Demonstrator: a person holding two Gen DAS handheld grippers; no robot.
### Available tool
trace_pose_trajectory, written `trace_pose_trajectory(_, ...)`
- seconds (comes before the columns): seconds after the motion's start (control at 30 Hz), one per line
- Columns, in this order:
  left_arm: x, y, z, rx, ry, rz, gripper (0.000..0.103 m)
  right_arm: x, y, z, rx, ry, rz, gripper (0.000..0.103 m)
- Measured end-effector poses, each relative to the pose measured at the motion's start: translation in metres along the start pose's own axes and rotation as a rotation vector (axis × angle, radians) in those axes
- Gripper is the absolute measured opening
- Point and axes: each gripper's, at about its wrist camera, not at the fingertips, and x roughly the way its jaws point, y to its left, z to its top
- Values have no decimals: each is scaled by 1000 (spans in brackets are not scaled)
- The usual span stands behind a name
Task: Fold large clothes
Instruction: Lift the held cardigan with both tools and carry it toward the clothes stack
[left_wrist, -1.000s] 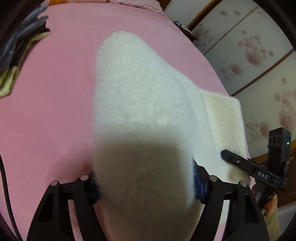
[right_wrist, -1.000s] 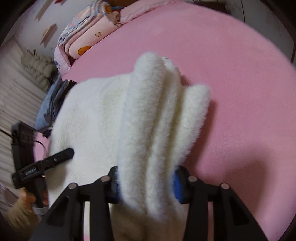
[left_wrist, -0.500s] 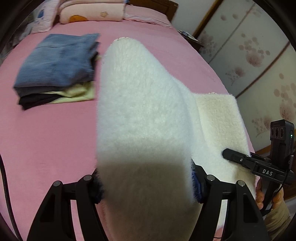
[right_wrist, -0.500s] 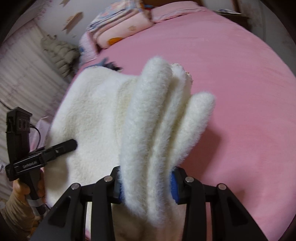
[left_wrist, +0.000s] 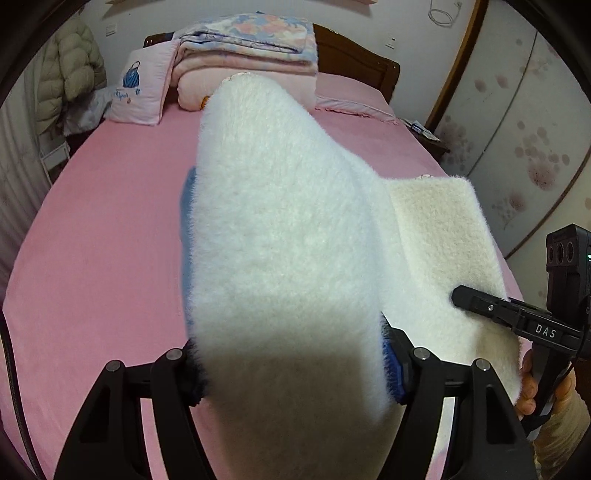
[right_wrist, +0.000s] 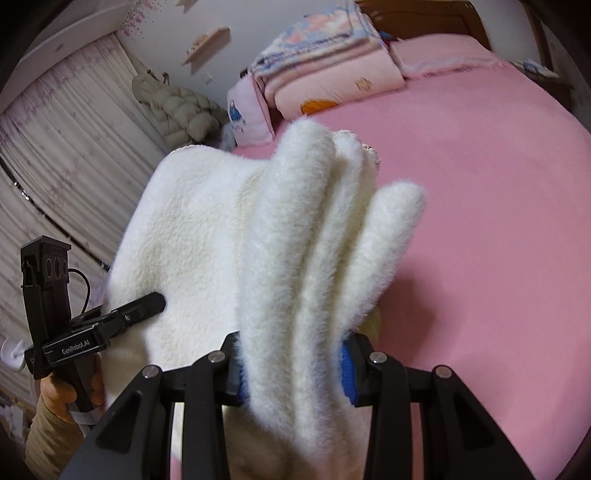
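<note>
Two views show the same shift since a second ago: more of the bed (left_wrist: 110, 258) is taken in, and its headboard end, cut off before, is now brought into sight, so the white fleece garment (left_wrist: 288, 229) is judged to have been lifted clear of the pink sheet and carried along. The garment is held above the bed, between the two tools, with its thick folded bulk draped forward from each. Beyond the garment, at the head of the bed, the stacked quilts (left_wrist: 247, 62) and a pillow (left_wrist: 138, 92) are now seen, while the pile of folded clothes seen beside the garment half a second ago is gone from view. The left tool (left_wrist: 291, 369) is kept fairly wide, clamped on a broad wad of fleece. The right tool (right_wrist: 295, 369) is kept narrower, closed on several pleated layers. A transfer of the folded piece, not another fold, is suggested.
</note>
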Motion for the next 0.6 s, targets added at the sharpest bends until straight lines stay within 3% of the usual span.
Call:
trace_pose_trajectory(0.13, 52, 45, 51, 19, -25, 16, 70, 69, 7, 50, 11, -31, -32, 37)
trace_pose_trajectory(0.23, 111, 73, 66, -14, -8, 12, 71, 120, -6, 74, 37, -40, -56, 37)
trace_pose_trajectory(0.37, 181, 97, 52, -71, 19, 25, 76, 180, -37, 74, 43, 9, -130, 37)
trace_pose_trajectory(0.6, 209, 125, 46, -87, -29, -13, 92, 201, -61, 55, -7, -45, -162, 46)
